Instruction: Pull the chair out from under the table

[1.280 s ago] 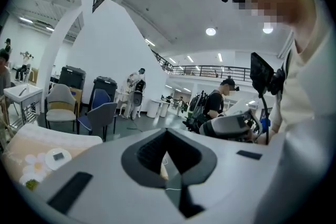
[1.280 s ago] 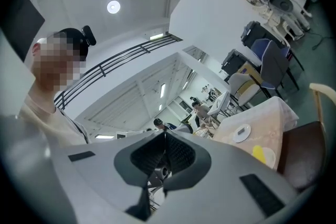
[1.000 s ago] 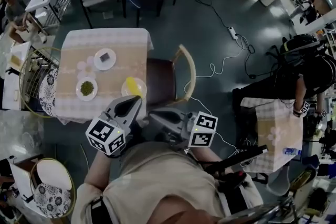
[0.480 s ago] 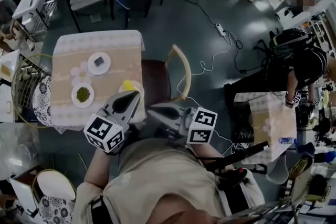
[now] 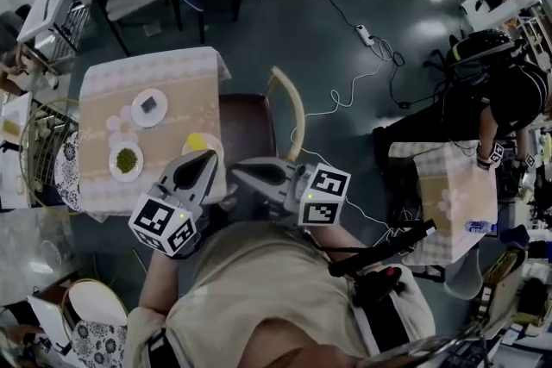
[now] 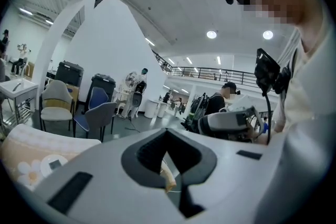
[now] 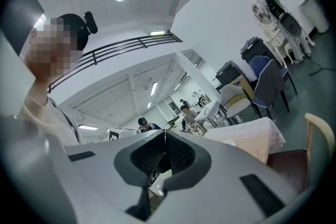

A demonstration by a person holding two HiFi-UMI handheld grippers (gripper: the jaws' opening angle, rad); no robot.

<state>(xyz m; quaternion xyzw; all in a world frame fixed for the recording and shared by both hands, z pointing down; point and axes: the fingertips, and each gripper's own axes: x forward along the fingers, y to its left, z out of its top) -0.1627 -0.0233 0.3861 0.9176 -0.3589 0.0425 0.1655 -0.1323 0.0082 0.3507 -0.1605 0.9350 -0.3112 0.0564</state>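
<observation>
Your left gripper [image 5: 207, 158] [image 6: 167, 131] has its two fingers pressed tip to tip with nothing caught between them; through the gap below the tips, its own view shows only a pale curved bit of the chair [image 6: 168, 180]. Your right gripper [image 5: 236, 167] [image 7: 165, 134] is the same, fingers closed together and empty. From the head view both grippers lie side by side just in front of your chest, the left one's tips over the near corner of the table [image 5: 172, 69] beside the yellow item [image 5: 197, 142], the right one's tips just short of the chair's [image 5: 247, 121] dark seat, not touching it. The chair has its seat against the table's right edge, partly under the cloth, and its pale curved back faces away from the table; the right gripper view shows that back [image 7: 318, 136] at its far right. Compared with a second ago, table and chair sit further left and a little higher in the head view, and the right gripper's tips are closer to the seat, but the chair's place against the table has not changed. On the table the white plate [image 5: 149, 108] and the dish of green food [image 5: 127, 160] lie as before. A white cable [image 5: 345, 99] trails over the floor beyond the chair
</observation>
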